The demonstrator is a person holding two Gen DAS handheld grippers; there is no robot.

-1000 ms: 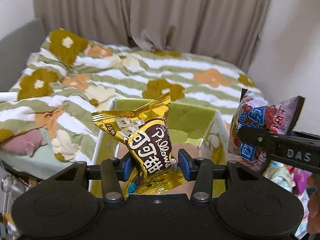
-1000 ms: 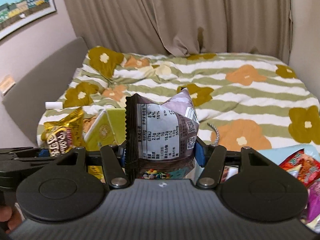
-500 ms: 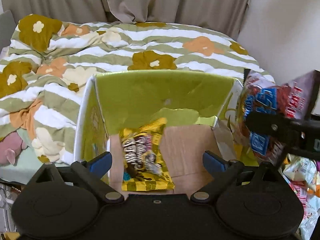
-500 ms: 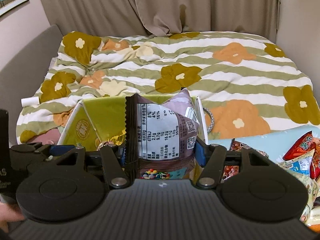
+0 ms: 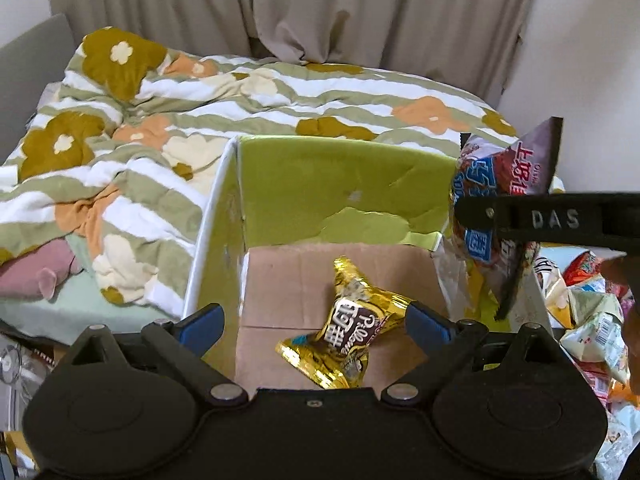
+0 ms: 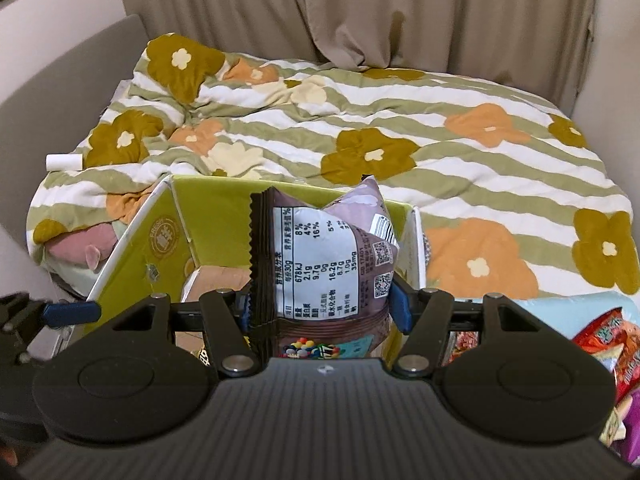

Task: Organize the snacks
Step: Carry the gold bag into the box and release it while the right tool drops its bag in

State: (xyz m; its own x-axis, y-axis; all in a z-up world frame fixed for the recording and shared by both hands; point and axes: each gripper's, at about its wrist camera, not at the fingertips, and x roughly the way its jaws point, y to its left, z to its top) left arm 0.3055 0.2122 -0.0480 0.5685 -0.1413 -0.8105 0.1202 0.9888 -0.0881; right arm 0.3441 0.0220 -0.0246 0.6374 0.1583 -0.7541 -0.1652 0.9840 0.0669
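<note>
A gold Pillows snack bag (image 5: pixel 348 332) lies on the brown floor of an open green-walled cardboard box (image 5: pixel 340 188). My left gripper (image 5: pixel 314 322) is open and empty just above the box's near edge, its blue pads either side of the bag and clear of it. My right gripper (image 6: pixel 322 306) is shut on a purple-brown snack bag (image 6: pixel 320 264) and holds it upright over the box (image 6: pixel 208 220). That bag also shows in the left wrist view (image 5: pixel 504 192) at the box's right wall.
The box rests against a bed with a striped floral duvet (image 6: pixel 400 128). A pile of several loose snack packets (image 5: pixel 588 312) lies to the right of the box, also in the right wrist view (image 6: pixel 608 344). Curtains (image 5: pixel 320 8) hang behind.
My left gripper opened and let go of the gold bag, which dropped onto the box floor. My right gripper carried the purple bag left, over the box.
</note>
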